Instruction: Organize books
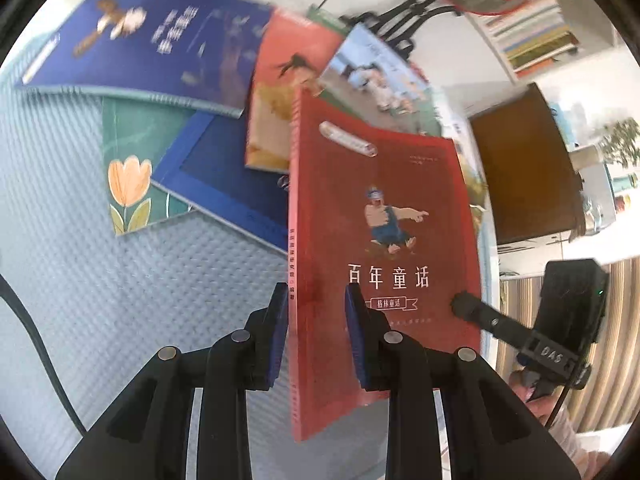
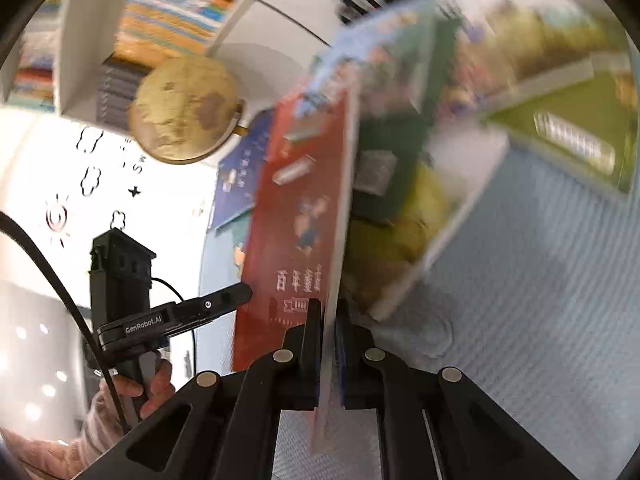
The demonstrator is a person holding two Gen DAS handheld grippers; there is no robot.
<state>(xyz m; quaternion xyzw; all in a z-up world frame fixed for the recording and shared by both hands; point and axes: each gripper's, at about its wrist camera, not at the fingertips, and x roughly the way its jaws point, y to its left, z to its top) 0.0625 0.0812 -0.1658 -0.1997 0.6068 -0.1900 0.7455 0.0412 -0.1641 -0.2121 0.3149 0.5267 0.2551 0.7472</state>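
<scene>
Red book (image 1: 384,240) is held upright at frame centre, above scattered books (image 1: 160,52), pinched by the left gripper (image 1: 316,336) and right gripper (image 2: 328,344) fingers; slipping is risked if either pinch is loosened.

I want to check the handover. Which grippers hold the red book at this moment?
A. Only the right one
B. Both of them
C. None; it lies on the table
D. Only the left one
B: the left gripper has its pads on both sides of the red book near the spine, and the right gripper clamps the opposite edge, so the book is lifted above the other books.
</scene>
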